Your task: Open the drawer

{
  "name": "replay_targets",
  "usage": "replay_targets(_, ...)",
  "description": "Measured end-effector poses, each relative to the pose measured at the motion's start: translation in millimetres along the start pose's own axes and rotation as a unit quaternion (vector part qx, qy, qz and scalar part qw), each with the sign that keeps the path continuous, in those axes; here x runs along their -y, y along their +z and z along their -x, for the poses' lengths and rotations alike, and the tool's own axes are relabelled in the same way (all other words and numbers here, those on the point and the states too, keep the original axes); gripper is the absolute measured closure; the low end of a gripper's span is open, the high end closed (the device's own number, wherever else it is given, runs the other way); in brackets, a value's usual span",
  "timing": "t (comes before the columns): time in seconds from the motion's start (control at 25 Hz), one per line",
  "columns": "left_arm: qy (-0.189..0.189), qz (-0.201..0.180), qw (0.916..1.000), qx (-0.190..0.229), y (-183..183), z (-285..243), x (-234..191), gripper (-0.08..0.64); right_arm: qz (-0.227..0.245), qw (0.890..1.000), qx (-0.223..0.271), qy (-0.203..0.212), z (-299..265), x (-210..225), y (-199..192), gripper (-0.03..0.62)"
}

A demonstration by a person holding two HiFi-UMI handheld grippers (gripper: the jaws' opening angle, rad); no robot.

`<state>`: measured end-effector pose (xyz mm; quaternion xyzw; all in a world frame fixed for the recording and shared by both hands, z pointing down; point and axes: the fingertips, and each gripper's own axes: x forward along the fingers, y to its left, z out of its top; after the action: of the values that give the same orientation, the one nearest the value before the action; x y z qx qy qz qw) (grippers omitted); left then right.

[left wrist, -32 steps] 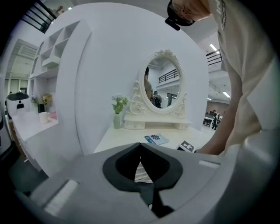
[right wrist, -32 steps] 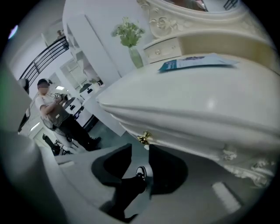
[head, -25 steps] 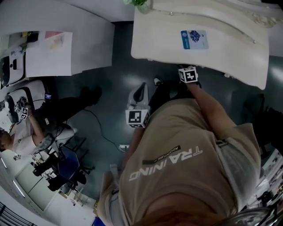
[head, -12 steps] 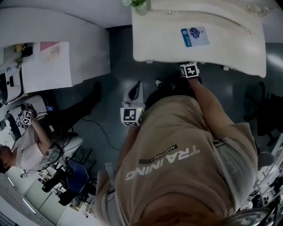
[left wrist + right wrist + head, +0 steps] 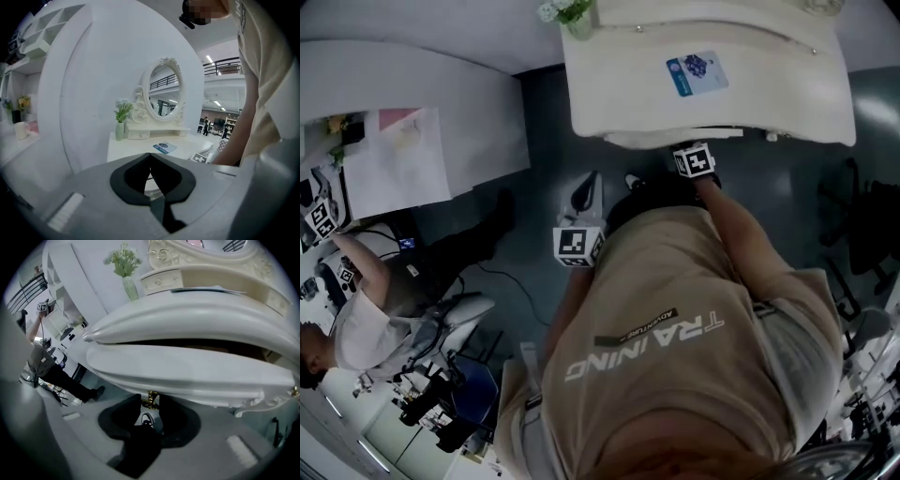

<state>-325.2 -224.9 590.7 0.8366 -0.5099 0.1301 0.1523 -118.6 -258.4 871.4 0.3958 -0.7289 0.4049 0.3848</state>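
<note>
The white dressing table [image 5: 769, 103] stands at the top of the head view. In the right gripper view its drawer front [image 5: 187, 371] sits a little out from under the table top [image 5: 197, 317], with a dark gap between them. A small gold drawer handle [image 5: 150, 400] hangs under the drawer front, and my right gripper [image 5: 150, 406] is shut on it. The right gripper's marker cube [image 5: 695, 159] shows at the table's front edge. My left gripper [image 5: 591, 192] hangs over the floor, left of the drawer and clear of the table. It is shut with nothing in it [image 5: 150, 159].
On the table top stand a vase of flowers [image 5: 572, 14], a blue and white card [image 5: 697, 72] and an oval mirror [image 5: 164, 96] with small drawers [image 5: 161, 281] under it. A white desk [image 5: 422, 112] and another person [image 5: 366, 309] are at the left, a dark chair [image 5: 872, 225] at the right.
The table has slid up and to the left in the head view. My left gripper's cube has drifted left. A pale strip of the drawer now shows under the table's front edge.
</note>
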Motion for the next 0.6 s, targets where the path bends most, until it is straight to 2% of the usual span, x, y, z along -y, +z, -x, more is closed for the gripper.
replay_targets(0.2,0.026,0.003,0.9996,-0.012,3,10,22,0.554,0.001,1.000,-0.003,0.024,13,-13,-26,0.463)
replay_targets(0.4,0.035,0.014,0.9988,-0.030,0,12,65,0.554,0.011,0.999,-0.004,0.051,18,-13,-40,0.465)
replay_targets(0.6,0.054,0.019,0.9979,-0.030,4,9,98,0.552,0.017,0.997,0.017,0.072,22,-6,-43,0.465)
